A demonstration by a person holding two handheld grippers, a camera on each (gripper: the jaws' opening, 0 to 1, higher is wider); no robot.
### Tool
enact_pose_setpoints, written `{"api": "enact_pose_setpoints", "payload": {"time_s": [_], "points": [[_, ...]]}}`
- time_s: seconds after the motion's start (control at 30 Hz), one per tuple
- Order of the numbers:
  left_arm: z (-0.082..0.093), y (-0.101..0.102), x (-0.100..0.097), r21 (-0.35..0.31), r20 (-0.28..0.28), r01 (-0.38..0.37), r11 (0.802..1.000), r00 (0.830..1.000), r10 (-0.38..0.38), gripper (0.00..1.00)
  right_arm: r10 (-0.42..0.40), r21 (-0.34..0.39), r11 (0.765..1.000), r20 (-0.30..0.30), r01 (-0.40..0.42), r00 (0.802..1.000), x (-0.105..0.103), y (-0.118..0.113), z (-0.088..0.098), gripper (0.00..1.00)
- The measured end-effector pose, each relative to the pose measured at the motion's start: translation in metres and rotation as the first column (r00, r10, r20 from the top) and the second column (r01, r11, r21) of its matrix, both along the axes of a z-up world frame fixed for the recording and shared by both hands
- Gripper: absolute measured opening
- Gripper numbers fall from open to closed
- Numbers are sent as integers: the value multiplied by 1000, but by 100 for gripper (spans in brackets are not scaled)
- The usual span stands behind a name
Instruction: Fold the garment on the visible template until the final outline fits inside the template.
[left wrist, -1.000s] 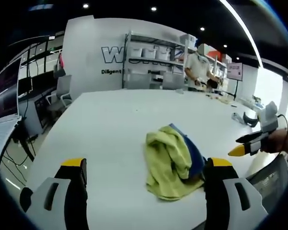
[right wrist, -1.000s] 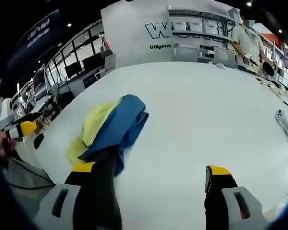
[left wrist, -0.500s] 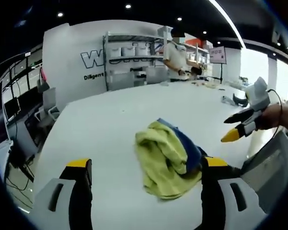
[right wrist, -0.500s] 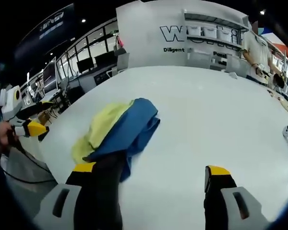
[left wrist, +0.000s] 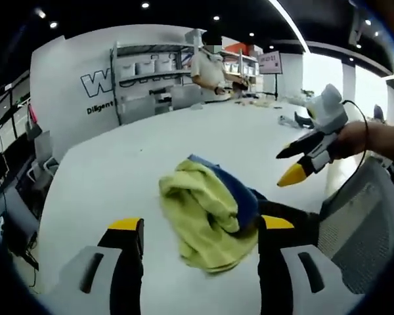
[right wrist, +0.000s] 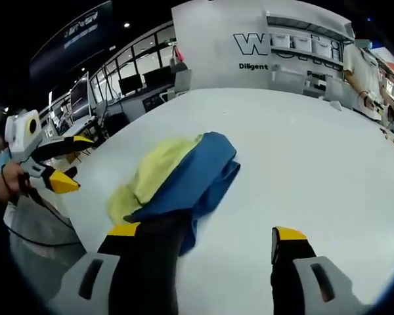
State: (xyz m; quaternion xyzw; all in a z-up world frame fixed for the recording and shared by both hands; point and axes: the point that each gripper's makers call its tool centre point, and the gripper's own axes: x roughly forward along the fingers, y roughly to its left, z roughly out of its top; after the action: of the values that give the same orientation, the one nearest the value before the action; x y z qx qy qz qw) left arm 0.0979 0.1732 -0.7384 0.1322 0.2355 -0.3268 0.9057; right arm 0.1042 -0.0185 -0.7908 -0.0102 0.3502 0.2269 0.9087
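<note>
White and broad, the surface [left wrist: 118, 170] carried a crumpled garment [left wrist: 207, 213] near its close edge, yellow-green on one face and blue on the other, bunched in a heap rather than spread flat. No template outline could be made out under or around it in either view.

In the left gripper view, the left hand-held gripper [left wrist: 200, 230] had its jaws well apart, with the heap lying between and just beyond them; its right jaw sat close against the blue side, though contact could not be told. In the right gripper view, the right hand-held gripper [right wrist: 207, 233] also stood apart, with a dark fold of cloth over or just beside its left jaw; whether that jaw touched it was unclear. Neither was clamped on anything.

Judging from this, the folding had not begun: the step in hand was approach, and the next move called for taking hold of an edge or corner and opening the heap out flat.

Far off stood a wall with lettering, shelving [left wrist: 144, 65] with bins, and a person [left wrist: 210, 65] at another bench. A chair back [left wrist: 358, 223] crowded the near right edge and could hamper that side.
</note>
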Motion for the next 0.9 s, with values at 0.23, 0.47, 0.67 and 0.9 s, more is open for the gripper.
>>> {"api": "enact_pose_setpoints", "payload": {"time_s": [0.23,0.47,0.67,0.9], "points": [[-20,-17,-3,130,-10,162,978,987,-162,57,66,-9,998,-6,-66,998,-1,16,-3,71],[-33,-26,-1,194,-6,242,951,969,-245,48,122,-28,992,11,-121,993,1,26,-1,68],[-42,-39,-3,234,-8,331,914,941,-339,40,164,-36,986,28,-163,986,2,32,1,65],[-56,-58,-12,269,-24,460,846,881,-472,33,244,-60,968,38,-242,969,-1,42,1,53]]}}
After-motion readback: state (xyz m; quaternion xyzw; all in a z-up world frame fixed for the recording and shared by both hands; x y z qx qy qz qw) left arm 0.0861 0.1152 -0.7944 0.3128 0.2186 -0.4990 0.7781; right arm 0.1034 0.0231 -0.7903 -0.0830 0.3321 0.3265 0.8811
